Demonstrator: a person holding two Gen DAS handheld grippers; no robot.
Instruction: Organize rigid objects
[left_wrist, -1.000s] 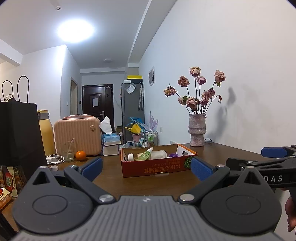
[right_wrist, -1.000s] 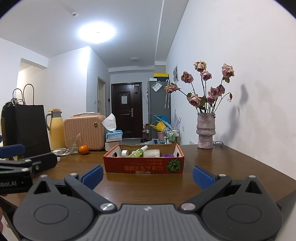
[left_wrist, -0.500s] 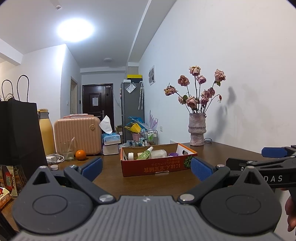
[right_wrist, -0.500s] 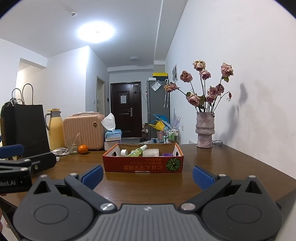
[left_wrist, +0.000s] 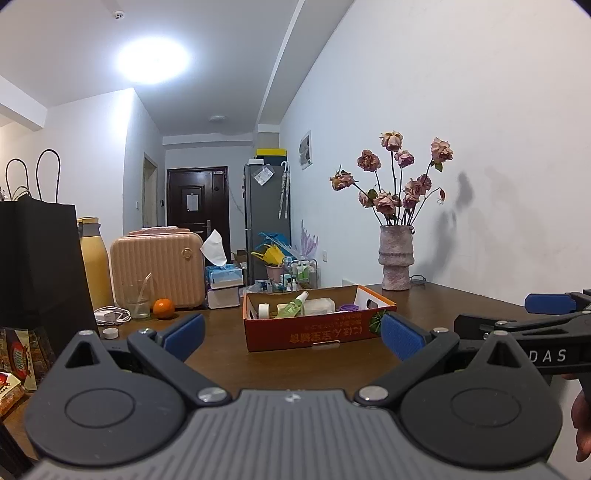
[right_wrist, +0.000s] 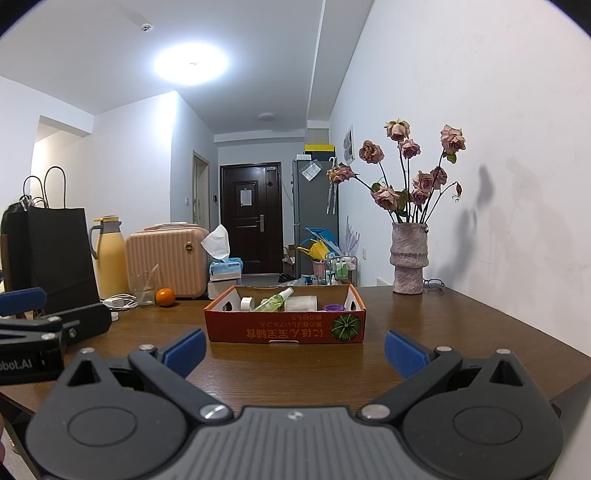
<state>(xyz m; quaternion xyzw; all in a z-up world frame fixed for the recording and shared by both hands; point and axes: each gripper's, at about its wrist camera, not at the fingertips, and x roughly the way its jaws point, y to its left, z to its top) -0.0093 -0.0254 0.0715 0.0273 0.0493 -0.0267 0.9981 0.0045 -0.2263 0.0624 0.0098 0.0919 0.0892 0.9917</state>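
A shallow red cardboard box (left_wrist: 317, 330) (right_wrist: 284, 326) sits in the middle of the brown table. It holds a green spray bottle (left_wrist: 293, 305) (right_wrist: 275, 300), a roll of white tape (left_wrist: 263, 311) (right_wrist: 246, 303), a white container (left_wrist: 319, 305) (right_wrist: 301, 303) and a purple lid (left_wrist: 349, 307) (right_wrist: 334, 307). My left gripper (left_wrist: 291, 334) is open and empty, just short of the box. My right gripper (right_wrist: 293, 350) is open and empty, also short of the box. Each gripper shows at the other view's edge.
An orange (right_wrist: 164, 296), a glass (right_wrist: 144, 288), a white charger cable (right_wrist: 118, 301), a pink case (right_wrist: 166, 258), a yellow thermos (right_wrist: 109, 256) and a black paper bag (right_wrist: 48, 254) stand at the left. A tissue box (right_wrist: 224, 269) is behind. A vase of roses (right_wrist: 408, 258) stands by the wall.
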